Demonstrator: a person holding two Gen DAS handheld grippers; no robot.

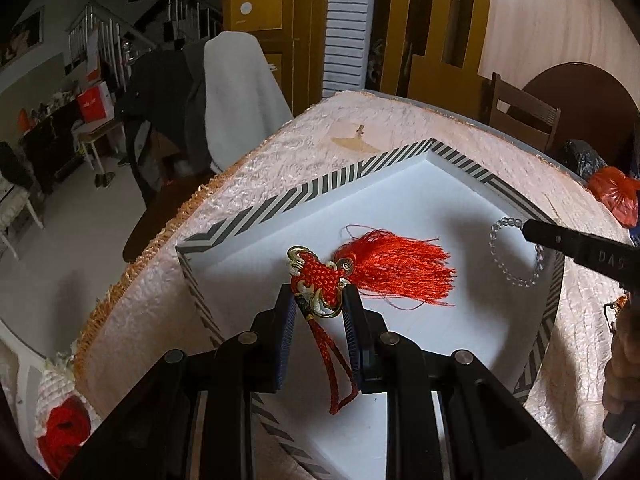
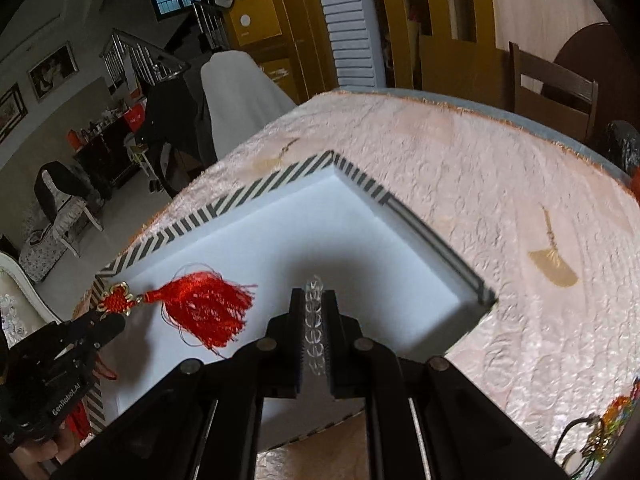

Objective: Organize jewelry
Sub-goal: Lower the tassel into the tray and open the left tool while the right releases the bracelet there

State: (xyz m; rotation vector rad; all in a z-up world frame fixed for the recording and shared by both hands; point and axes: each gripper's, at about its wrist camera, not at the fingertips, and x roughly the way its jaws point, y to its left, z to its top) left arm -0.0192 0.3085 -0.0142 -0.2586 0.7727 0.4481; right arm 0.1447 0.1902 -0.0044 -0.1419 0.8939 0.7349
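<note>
A red knotted tassel ornament (image 1: 360, 268) with gold fittings lies on the white inside of a striped-rim box (image 1: 320, 192). My left gripper (image 1: 318, 300) is open, its fingers on either side of the ornament's knot and cord loop. My right gripper (image 2: 314, 304) is shut on a clear bead bracelet (image 2: 314, 320) and holds it over the box's white floor (image 2: 360, 248). In the left wrist view the bracelet (image 1: 516, 252) hangs from the right gripper's fingers (image 1: 560, 236) near the box's right rim. The tassel also shows in the right wrist view (image 2: 200, 304).
The box sits on a pink embossed tablecloth (image 2: 480, 184) with a fringed edge. Colourful beaded jewelry (image 2: 612, 424) lies on the cloth at the right. A red plastic bag (image 1: 616, 196) sits at the far right. Chairs stand beyond the table.
</note>
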